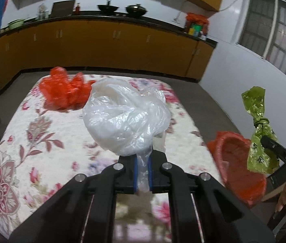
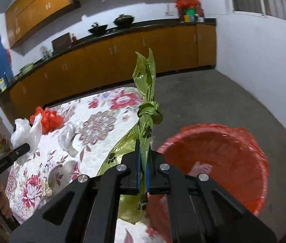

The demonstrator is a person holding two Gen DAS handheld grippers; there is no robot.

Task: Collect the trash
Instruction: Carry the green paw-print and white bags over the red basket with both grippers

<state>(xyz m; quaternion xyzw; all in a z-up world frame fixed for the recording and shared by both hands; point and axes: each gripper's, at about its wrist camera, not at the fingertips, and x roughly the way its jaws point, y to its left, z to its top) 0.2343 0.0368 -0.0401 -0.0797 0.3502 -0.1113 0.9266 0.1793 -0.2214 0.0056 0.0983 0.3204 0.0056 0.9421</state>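
Note:
My left gripper [image 1: 143, 158] is shut on a crumpled clear plastic bag [image 1: 126, 117] and holds it above the floral table [image 1: 31, 141]. My right gripper [image 2: 143, 151] is shut on a knotted green bag with paw prints [image 2: 147, 113], held at the edge of the red-lined bin [image 2: 224, 158]. The green bag [image 1: 260, 133] and the bin [image 1: 238, 162] also show at the right of the left wrist view. A crumpled red bag [image 1: 64, 89] lies at the table's far left, and it shows in the right wrist view [image 2: 49, 119] too.
Another clear plastic piece [image 2: 68, 139] lies on the table. The bin stands on the grey floor [image 2: 213, 101] beside the table's right edge. Yellow kitchen cabinets [image 1: 102, 44] with a dark counter run along the far wall.

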